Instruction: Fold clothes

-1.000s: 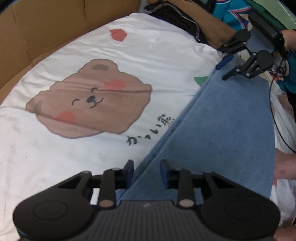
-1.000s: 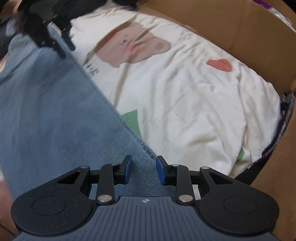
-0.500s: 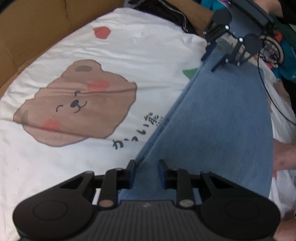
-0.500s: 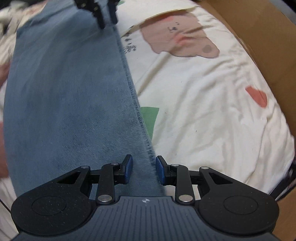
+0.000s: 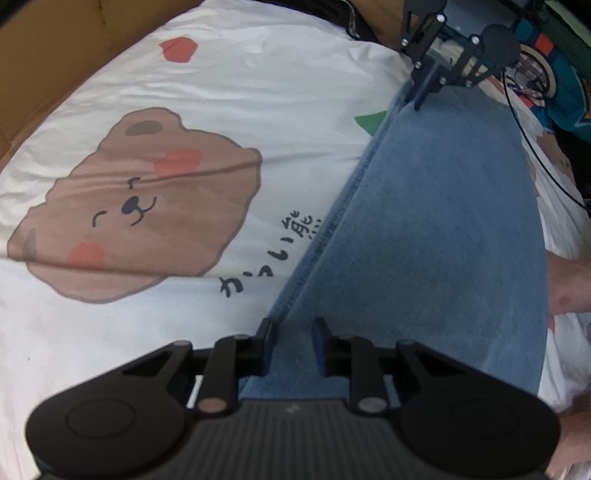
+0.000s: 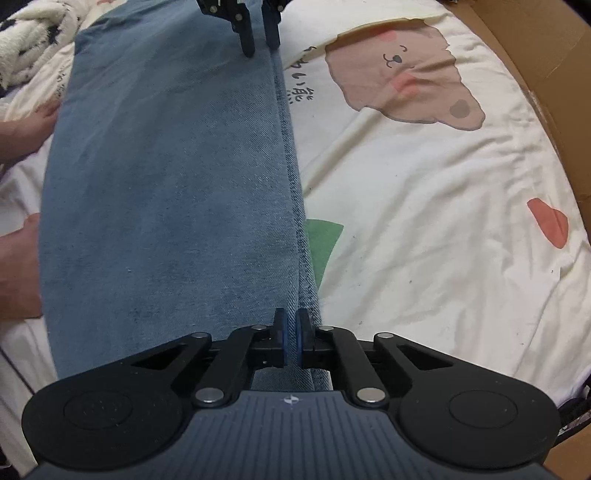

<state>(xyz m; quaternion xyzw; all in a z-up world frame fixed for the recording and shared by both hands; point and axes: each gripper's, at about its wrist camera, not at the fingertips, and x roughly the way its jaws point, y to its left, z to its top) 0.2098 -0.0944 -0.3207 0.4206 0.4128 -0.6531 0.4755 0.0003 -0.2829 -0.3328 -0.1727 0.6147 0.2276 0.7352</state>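
Folded blue jeans (image 5: 424, 240) lie lengthwise on a white bedsheet printed with a brown bear (image 5: 147, 203). My left gripper (image 5: 291, 341) points down over the near end of their seamed long edge. Its jaws are closing with the denim edge between them, and a gap still shows. In the right wrist view the same jeans (image 6: 166, 184) run away from me, and my right gripper (image 6: 292, 334) is shut on the seamed edge at this end. The left gripper (image 6: 260, 37) straddles that edge at the far end. The right gripper (image 5: 419, 98) shows at the top of the left wrist view.
Brown cardboard (image 5: 55, 55) borders the sheet's far side, seen also as cardboard (image 6: 535, 55) on the right. A person's bare skin (image 6: 18, 258) touches the jeans' other long edge. A fluffy blanket (image 6: 29, 48), dark clothes (image 5: 351, 18) and a thin cable (image 5: 535, 158) lie beyond.
My right gripper rolled until the jeans' edge ran straight ahead, then its jaws shut on that edge. The left jaws narrowed slightly around the edge at their end.
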